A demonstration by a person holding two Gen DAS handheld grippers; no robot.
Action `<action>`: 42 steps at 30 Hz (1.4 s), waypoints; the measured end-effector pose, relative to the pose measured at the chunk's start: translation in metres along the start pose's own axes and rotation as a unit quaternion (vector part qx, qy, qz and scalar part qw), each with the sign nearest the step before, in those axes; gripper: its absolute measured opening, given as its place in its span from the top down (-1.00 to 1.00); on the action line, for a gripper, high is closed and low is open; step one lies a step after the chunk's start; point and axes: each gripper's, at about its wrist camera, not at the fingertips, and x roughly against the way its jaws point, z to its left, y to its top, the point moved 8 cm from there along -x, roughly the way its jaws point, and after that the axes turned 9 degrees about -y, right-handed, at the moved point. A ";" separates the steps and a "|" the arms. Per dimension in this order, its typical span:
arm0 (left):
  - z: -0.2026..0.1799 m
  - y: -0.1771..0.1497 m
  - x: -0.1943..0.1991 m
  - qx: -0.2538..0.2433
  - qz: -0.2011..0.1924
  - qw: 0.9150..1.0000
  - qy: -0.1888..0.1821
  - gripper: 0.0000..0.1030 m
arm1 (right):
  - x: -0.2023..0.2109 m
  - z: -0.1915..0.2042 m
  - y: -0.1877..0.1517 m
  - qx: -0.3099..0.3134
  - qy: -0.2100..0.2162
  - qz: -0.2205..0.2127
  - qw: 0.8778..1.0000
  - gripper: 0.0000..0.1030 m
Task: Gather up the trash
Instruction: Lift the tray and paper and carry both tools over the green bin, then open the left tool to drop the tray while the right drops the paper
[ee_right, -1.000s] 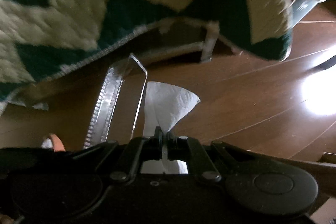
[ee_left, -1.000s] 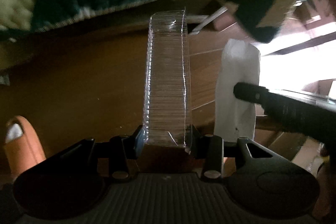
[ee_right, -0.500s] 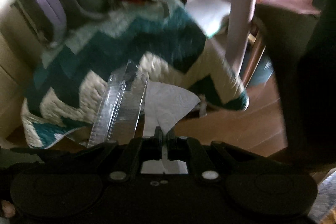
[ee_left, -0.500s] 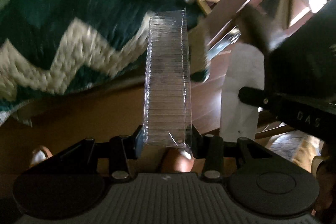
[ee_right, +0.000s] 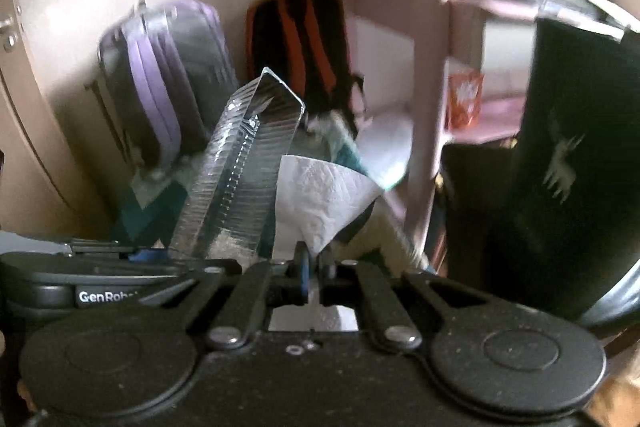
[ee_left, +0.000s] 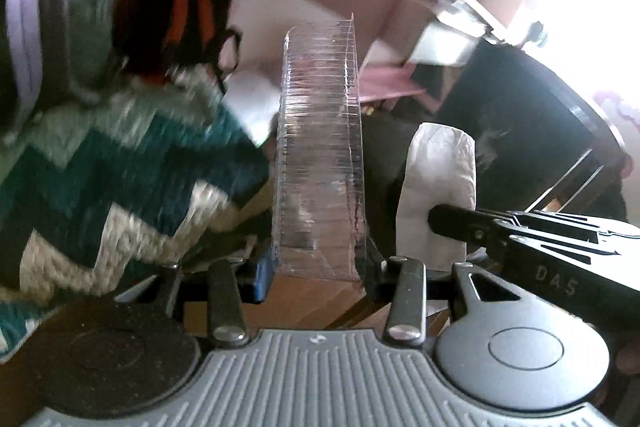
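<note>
Two grippers each hold trash. In the middle of the left view, the left gripper (ee_left: 318,269) squeezes a clear box (ee_left: 320,163). Low in the middle of the right view, the right gripper (ee_right: 314,267) pinches a white tissue (ee_right: 320,199) tight.

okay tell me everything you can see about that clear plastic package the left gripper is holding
The clear plastic package is a long, narrow, transparent tray or clamshell with fine ribs running across its walls and a flat squared end. It looks thin and stiff, with glints on its creased edges, and appears empty. It stands out lengthwise from the left gripper, whose two fingers clamp its near end from either side. Nothing else visibly touches it; the white tissue in the right gripper sits close beside it.
</note>
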 end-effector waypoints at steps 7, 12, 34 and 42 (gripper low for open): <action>-0.065 0.058 0.017 -0.056 -0.046 0.997 -0.019 0.18 | 0.057 -0.044 0.045 -0.007 -0.029 -0.066 0.997 0.94; -0.119 0.098 0.019 -0.090 -0.068 0.993 -0.044 0.18 | 0.087 -0.083 0.076 -0.026 -0.055 -0.099 0.993 0.94; -0.278 0.162 -0.096 -0.201 0.000 0.974 -0.103 0.18 | 0.090 -0.274 0.140 -0.114 -0.186 -0.122 0.968 0.93; -0.275 0.157 -0.157 -0.244 0.080 0.965 -0.055 0.17 | 0.052 -0.311 0.135 -0.125 -0.187 -0.076 0.971 0.93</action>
